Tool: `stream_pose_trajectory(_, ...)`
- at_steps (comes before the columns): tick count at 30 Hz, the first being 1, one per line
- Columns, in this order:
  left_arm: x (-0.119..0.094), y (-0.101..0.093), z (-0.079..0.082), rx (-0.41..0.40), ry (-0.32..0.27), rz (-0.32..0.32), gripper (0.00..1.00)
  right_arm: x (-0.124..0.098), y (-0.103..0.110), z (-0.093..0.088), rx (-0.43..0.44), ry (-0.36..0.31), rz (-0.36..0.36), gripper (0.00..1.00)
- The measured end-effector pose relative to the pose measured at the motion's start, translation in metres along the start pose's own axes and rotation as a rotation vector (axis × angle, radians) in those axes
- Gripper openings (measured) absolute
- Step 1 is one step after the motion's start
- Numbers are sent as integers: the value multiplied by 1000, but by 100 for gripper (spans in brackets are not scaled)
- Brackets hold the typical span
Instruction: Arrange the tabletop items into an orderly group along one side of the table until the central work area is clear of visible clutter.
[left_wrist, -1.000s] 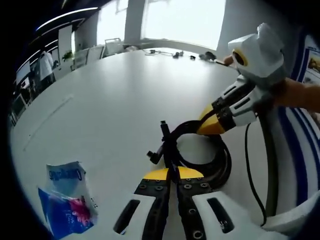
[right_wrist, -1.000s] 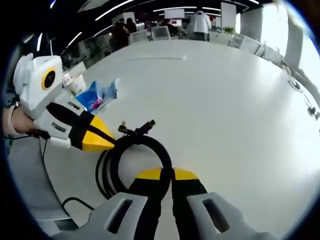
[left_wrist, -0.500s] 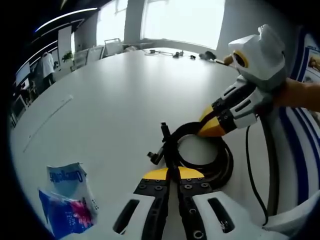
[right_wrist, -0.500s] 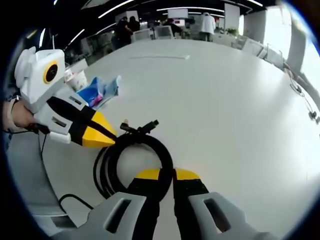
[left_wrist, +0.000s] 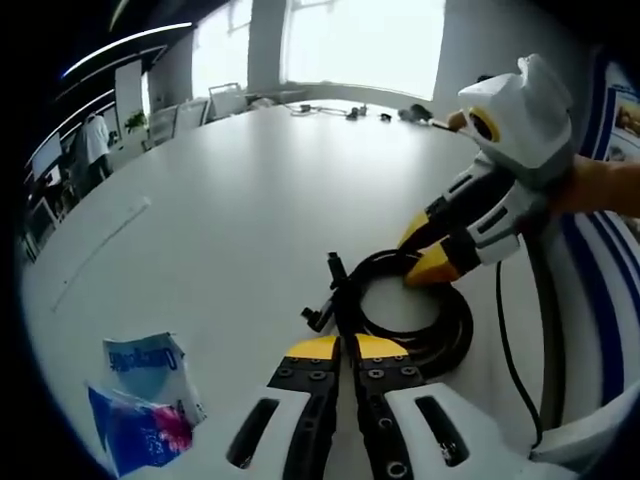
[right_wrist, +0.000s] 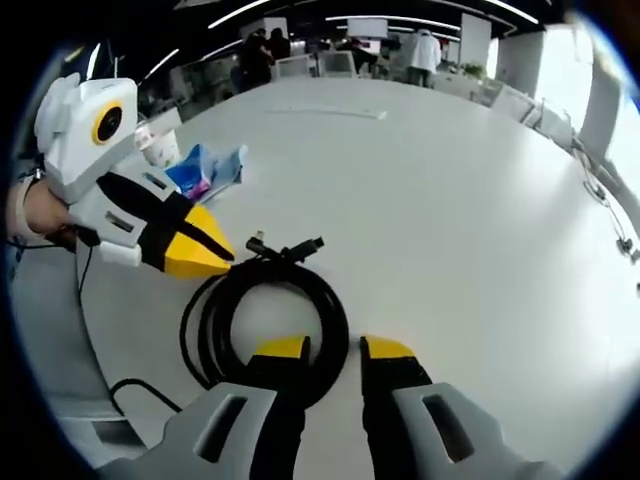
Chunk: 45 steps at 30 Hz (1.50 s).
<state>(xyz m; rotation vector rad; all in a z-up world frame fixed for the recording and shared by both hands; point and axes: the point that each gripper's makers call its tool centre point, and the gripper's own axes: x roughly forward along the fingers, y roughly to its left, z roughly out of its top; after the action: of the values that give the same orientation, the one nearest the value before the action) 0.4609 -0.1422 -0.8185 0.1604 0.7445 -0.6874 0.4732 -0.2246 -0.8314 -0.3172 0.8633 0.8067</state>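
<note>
Left gripper (left_wrist: 341, 347): jaws clenched on the coiled black cable (left_wrist: 420, 320), gripped at the loop's near edge beside its plug ends. Right gripper (right_wrist: 334, 347): jaws parted, straddling the cable (right_wrist: 265, 320) without pinching it. Beyond and left of the left gripper's fingertips, a blue packet (left_wrist: 145, 400) lies on the white table (left_wrist: 230, 190); its white lettering is too blurred to read.

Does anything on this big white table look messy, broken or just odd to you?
Nothing looks broken or spilled. The black cable lies neatly coiled, its two plug ends poking out beside the left gripper. The one untidy thing is the crumpled blue plastic packet, lying apart from the coil on the white table.
</note>
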Motion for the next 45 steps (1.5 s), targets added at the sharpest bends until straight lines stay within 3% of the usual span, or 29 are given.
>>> stream_pose_trajectory(15, -5, 5, 1, -3, -14, 21, 10, -3, 4, 5, -1, -24, 7, 22)
stream_pose_trajectory(23, -10, 10, 0, -20, -19, 56, 27, -3, 9, 8, -16, -48, 16, 36)
stream_pose_trajectory(30, -18, 8, 7, -39, -57, 52, 38, -6, 15, 14, -20, -71, 23, 39)
stream_pose_trajectory(35, -27, 4, 13, -44, -91, 44, 40, -12, 20, 25, -27, -103, 34, 40)
stream_pose_trajectory(45, -37, 9, 10, -58, -103, 56, 52, -17, 26, 35, -32, -134, 42, 40)
